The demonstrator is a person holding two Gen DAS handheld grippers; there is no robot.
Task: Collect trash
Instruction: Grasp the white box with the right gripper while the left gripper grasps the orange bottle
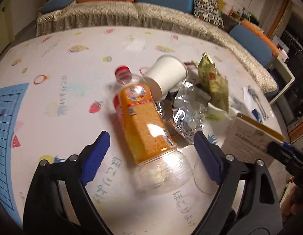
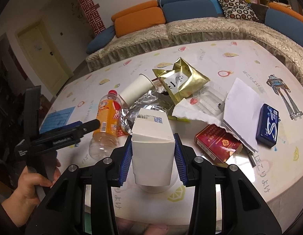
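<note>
1. Lying on the bench (image 1: 53, 62), an empty plastic bottle (image 1: 145, 125) with an orange label and red cap sits between the spread blue pads of the left hand-held gripper (image 1: 151, 156), which do not touch it.
2. Its cap end points toward a tipped white paper cup (image 1: 167, 74), crumpled foil (image 1: 186, 109) and a gold snack bag (image 2: 182, 80).
3. The right hand-held gripper (image 2: 153, 156) pinches a white carton (image 2: 152, 146), both pads pressed on its sides, lifted above the bench.
4. Near it lie a red cigarette pack (image 2: 218, 143), white paper (image 2: 243, 105) and a dark blue tin (image 2: 267, 125).
</note>
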